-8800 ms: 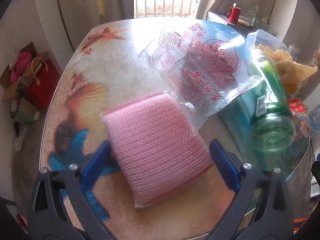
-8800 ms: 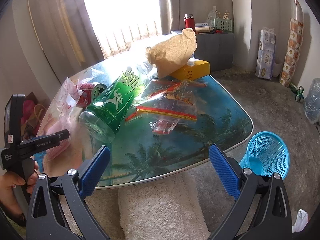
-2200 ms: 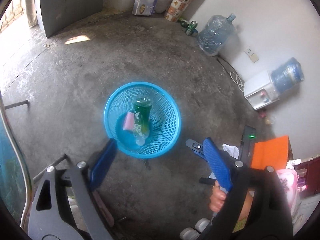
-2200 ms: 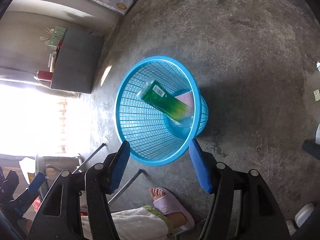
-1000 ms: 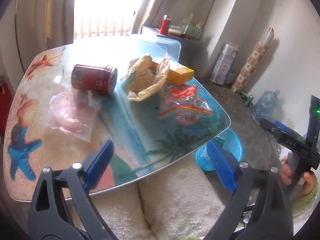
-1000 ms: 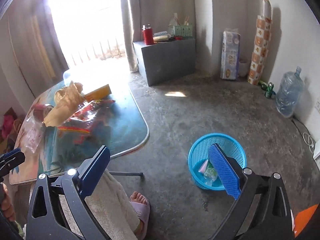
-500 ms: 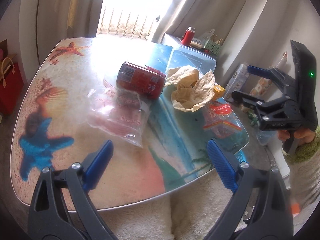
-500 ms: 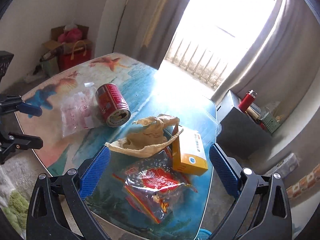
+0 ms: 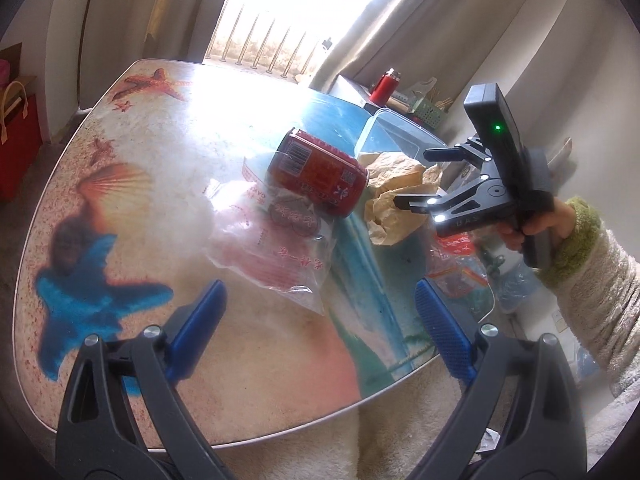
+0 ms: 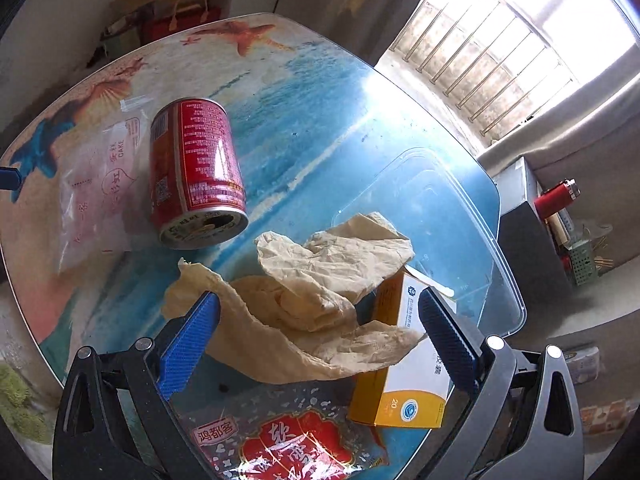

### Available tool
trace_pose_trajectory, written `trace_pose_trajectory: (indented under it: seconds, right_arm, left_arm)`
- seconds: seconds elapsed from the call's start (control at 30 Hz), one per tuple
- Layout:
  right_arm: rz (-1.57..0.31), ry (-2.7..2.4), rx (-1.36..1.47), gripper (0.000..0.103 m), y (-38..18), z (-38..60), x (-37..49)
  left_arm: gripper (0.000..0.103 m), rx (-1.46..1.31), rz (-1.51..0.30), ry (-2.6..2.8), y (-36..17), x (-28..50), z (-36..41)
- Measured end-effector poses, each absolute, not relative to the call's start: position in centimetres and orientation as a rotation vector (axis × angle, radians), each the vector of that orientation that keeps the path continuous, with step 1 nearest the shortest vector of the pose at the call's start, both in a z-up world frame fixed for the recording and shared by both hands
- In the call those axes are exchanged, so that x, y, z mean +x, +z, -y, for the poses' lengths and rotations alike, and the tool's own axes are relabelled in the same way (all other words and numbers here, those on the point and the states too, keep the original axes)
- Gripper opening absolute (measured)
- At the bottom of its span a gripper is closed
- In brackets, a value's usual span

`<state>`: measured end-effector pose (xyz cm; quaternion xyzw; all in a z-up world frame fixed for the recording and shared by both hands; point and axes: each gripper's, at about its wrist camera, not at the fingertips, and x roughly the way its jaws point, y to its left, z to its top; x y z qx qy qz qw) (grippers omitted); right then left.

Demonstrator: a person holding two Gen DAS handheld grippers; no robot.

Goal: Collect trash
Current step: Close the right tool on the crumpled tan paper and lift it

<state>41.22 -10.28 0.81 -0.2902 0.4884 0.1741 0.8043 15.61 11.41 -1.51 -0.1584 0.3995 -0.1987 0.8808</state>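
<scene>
On the beach-print table [image 9: 120, 128] a red can [image 9: 316, 172] lies on its side, touching a clear plastic bag [image 9: 272, 236]. My left gripper [image 9: 318, 314] is open just short of that bag, holding nothing. Crumpled brown paper [image 10: 320, 288] rests partly on a yellow box [image 10: 408, 364]. My right gripper [image 10: 316, 312] hovers open right over the paper, one finger on each side. The red can [image 10: 196, 172] and clear bag [image 10: 96, 184] lie further left. In the left wrist view the right gripper [image 9: 414, 179] points at the paper [image 9: 392, 200].
A red snack wrapper [image 10: 296, 440] lies at the near table edge. A clear plastic container [image 10: 432, 216] sits behind the paper. A grey cabinet with a red flask [image 10: 556, 196] stands beyond the table. A red bag [image 9: 16, 140] is on the floor at left.
Both grippers have closed in on the table. The right one has dropped low over the brown paper, and the left one has come nearer to the clear bag.
</scene>
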Motion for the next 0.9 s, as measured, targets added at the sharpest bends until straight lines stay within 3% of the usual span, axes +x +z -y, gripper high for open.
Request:
trace_pose_trajectory:
  seconds: [0.13,0.3,0.53,0.6,0.67,0.73,0.9]
  right_arm:
    - [-1.083,0.39,-0.578,0.096,-0.4,10.1,42.5]
    - [-1.134,0.4,-0.505,0.085,-1.5,10.6,43.7]
    - [-1.247,0.414,-0.367,0.058,-3.6,11.6,44.8]
    - [-1.26,0.415,-0.33,0.047,-3.5,11.7,45.0]
    - [-1.274,0.399,-0.302,0.028,-3.4,11.8,45.2]
    - [-1.277,0.39,-0.268,0.019,-3.1,12.0,45.1]
    - [-1.212,0.382,-0.12,0.011,-0.5,13.1,44.1]
  left_arm:
    - [0.091,-0.351,-0.83,-0.414,-1.8,15.9,-12.4]
    - [0.092,-0.372,-0.828,-0.408,-2.0,16.2,-13.3]
    - [0.092,-0.38,-0.838,-0.399,-2.3,16.2,-14.2]
    - [0.092,-0.383,-0.841,-0.393,-2.3,16.3,-14.5]
    - [0.092,-0.389,-0.841,-0.389,-2.3,16.2,-14.7]
    - [0.092,-0.396,-0.844,-0.387,-2.3,16.3,-14.8]
    - [0.092,-0.383,-0.838,-0.381,-1.8,15.7,-14.6]
